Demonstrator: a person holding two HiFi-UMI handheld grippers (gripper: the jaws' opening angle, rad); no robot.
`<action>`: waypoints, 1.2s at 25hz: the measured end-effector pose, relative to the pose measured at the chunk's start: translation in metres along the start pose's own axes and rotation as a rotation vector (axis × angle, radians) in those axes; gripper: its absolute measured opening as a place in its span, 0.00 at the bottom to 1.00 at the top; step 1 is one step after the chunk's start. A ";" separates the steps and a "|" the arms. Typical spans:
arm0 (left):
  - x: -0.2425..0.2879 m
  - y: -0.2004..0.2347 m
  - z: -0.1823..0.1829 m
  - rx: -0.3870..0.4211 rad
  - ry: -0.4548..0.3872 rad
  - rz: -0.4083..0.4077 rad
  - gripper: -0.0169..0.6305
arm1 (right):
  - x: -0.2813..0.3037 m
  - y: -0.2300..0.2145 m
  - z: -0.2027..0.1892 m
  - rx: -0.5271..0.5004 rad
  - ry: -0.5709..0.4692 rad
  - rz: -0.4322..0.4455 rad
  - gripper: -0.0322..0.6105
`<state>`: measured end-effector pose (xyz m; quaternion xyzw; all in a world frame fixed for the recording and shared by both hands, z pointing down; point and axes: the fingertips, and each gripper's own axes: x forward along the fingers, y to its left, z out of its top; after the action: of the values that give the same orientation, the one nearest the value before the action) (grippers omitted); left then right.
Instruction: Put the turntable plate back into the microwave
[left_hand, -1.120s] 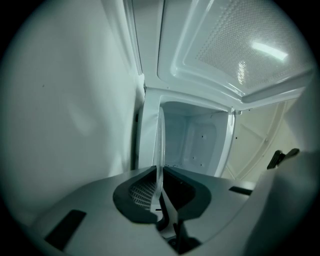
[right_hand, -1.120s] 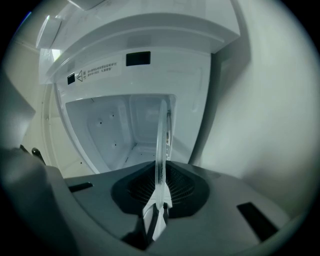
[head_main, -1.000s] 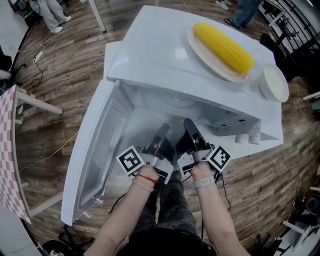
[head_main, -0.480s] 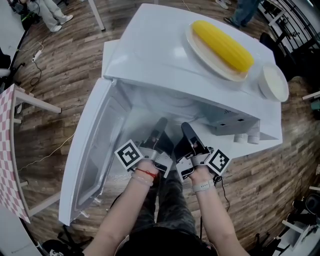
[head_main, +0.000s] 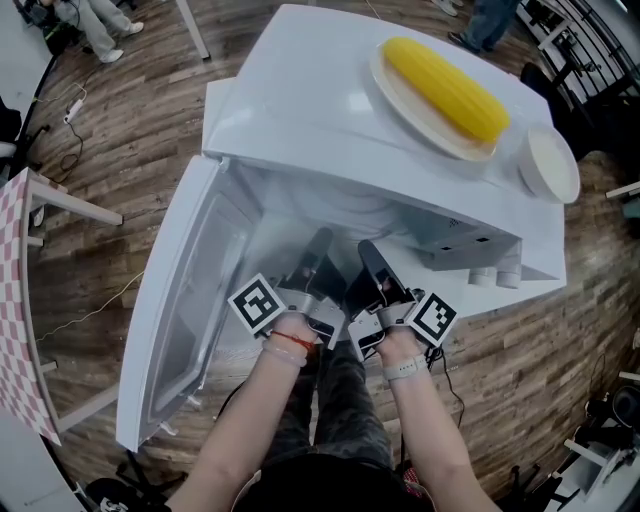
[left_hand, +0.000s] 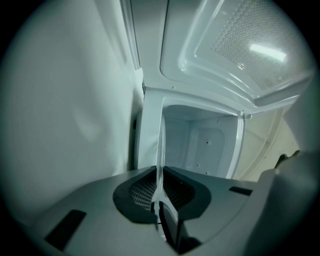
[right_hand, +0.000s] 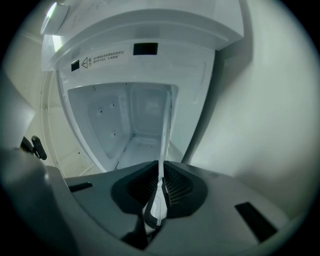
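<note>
A warning-triangle label (right_hand: 102, 58) sits on the microwave (right_hand: 170, 27) frame; its print is too small to read.

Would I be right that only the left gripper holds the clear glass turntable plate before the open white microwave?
Not quite: the right gripper view shows the right gripper also shut on the clear glass turntable plate, before the open white microwave.

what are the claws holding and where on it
The glass plate, seen edge-on. The left claw and right claw each pinch its rim, side by side.
</note>
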<state>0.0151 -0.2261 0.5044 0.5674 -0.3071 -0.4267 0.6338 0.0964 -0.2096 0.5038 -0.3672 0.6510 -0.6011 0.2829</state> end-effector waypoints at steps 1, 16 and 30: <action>0.000 0.000 0.000 0.000 -0.001 0.000 0.09 | 0.001 0.000 0.000 -0.001 0.002 -0.001 0.12; -0.002 -0.004 0.003 0.024 -0.015 -0.009 0.09 | 0.004 0.005 -0.002 -0.018 0.004 0.027 0.12; -0.002 -0.009 0.010 0.041 -0.018 -0.014 0.09 | 0.012 0.007 -0.005 -0.005 0.007 0.036 0.12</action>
<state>0.0040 -0.2291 0.4975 0.5784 -0.3175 -0.4299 0.6163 0.0851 -0.2164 0.4986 -0.3540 0.6598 -0.5958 0.2904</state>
